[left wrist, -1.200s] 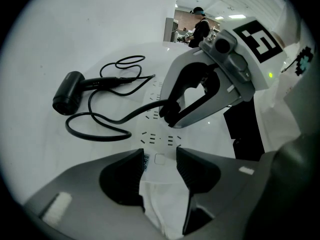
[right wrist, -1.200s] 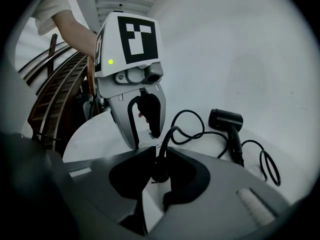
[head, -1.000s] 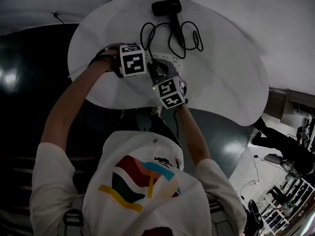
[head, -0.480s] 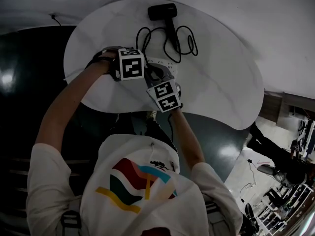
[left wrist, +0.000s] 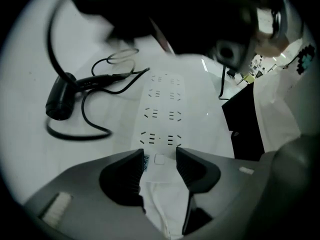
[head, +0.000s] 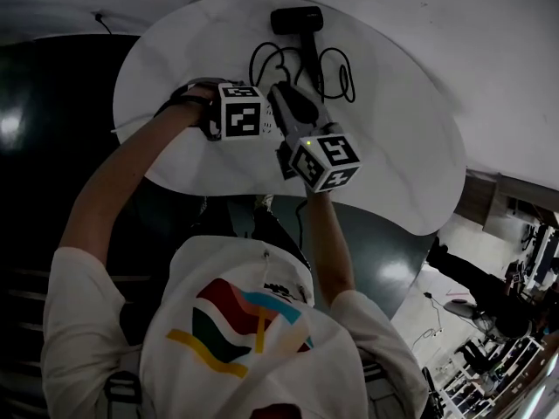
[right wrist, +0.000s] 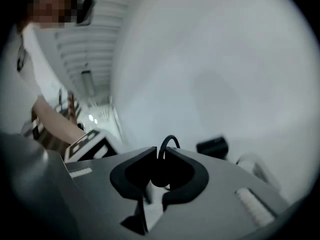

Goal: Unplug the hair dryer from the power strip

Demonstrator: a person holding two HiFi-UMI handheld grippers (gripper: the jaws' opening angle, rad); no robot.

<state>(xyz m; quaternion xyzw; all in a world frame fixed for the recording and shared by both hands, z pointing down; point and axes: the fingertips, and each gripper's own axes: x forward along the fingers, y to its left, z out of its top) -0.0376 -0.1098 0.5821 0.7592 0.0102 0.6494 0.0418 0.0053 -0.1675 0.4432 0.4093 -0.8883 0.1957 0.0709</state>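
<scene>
The white power strip [left wrist: 160, 115] lies flat on the round white table [head: 402, 138]. My left gripper [left wrist: 160, 160] points straight down with its jaws shut on the strip's near end. None of the strip's sockets that show holds a plug. My right gripper [right wrist: 161, 156] is raised above the strip and is shut on the black plug [right wrist: 159, 173]. The plug's cord [right wrist: 169, 140] loops up from between the tips. The black hair dryer [head: 297, 20] lies at the table's far side, with its cord [head: 330, 70] coiled beside it. In the head view both grippers' tips are hidden.
Dark shiny floor [head: 52, 147] surrounds the table on the near and left sides. A grey wall [head: 489, 24] runs behind the table, with a thin cable [head: 103, 23] at the far left. A person [head: 489, 295] and shelves are at the lower right.
My right gripper has risen off the strip and rolled, its marker cube now nearer the head camera. The left gripper has stayed in place on the strip.
</scene>
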